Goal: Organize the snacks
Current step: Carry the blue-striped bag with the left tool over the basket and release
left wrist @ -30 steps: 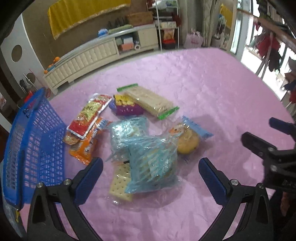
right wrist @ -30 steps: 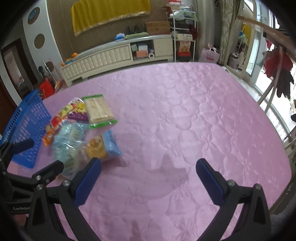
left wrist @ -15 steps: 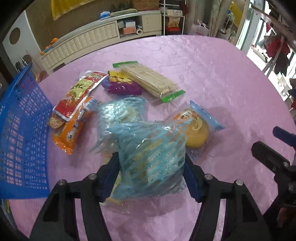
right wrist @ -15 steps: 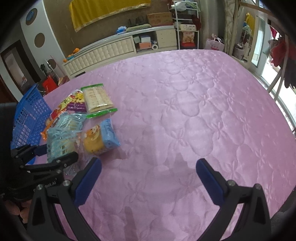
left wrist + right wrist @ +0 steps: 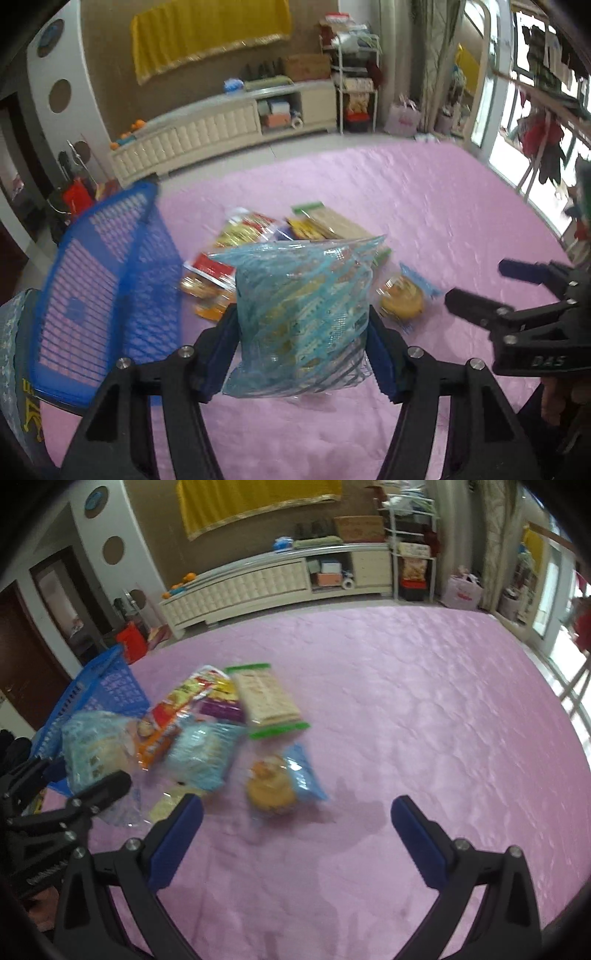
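My left gripper (image 5: pixel 301 352) is shut on a light blue cracker bag (image 5: pixel 301 314) and holds it lifted above the pink table; the bag also shows in the right wrist view (image 5: pixel 94 751). A blue mesh basket (image 5: pixel 99 295) stands just to its left. Snacks lie in a pile beyond: a round cake in a blue wrapper (image 5: pixel 280 781), a second light blue bag (image 5: pixel 203 757), a green-ended cracker pack (image 5: pixel 267 699), a red-orange packet (image 5: pixel 170 716) and a purple packet (image 5: pixel 221 709). My right gripper (image 5: pixel 295 836) is open and empty, just in front of the cake.
The pink quilted tablecloth (image 5: pixel 424 720) stretches to the right and far side. A loose cracker pack (image 5: pixel 166 806) lies near my right gripper's left finger. A white cabinet (image 5: pixel 277 581) stands across the room past the table's far edge.
My left gripper closed on the light blue bag and lifted it off the pile, toward the basket. The right gripper moved nearer the cake.
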A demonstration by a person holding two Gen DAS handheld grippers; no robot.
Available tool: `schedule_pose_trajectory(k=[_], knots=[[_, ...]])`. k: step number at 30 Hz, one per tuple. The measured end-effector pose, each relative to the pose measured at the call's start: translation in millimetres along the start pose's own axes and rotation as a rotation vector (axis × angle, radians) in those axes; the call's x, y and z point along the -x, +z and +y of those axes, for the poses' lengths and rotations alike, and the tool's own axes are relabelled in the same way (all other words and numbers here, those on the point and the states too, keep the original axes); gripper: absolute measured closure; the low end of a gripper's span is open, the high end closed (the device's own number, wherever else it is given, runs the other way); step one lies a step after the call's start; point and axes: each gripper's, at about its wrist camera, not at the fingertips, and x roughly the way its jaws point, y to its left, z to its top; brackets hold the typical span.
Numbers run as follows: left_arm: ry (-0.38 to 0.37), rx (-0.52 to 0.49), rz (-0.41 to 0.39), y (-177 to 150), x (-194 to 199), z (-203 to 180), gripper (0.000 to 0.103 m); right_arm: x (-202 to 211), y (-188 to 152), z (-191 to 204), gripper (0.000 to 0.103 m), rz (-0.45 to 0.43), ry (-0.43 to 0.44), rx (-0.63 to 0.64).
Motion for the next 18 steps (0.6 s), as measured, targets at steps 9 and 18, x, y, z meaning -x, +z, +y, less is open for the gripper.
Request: schedule_pose_trajectory(k=[9, 18], knots=[[0.097, 0.1, -0.13, 23.9, 37.7, 76.2, 0.041, -35.5, 30.1, 48.8, 0.0, 0.03, 0.036, 0.052], [0.196, 0.213, -0.075, 16.3, 28.4, 144.8, 0.041, -97.6, 33.2, 83.3, 0.005, 0.154, 0.033, 0.052]])
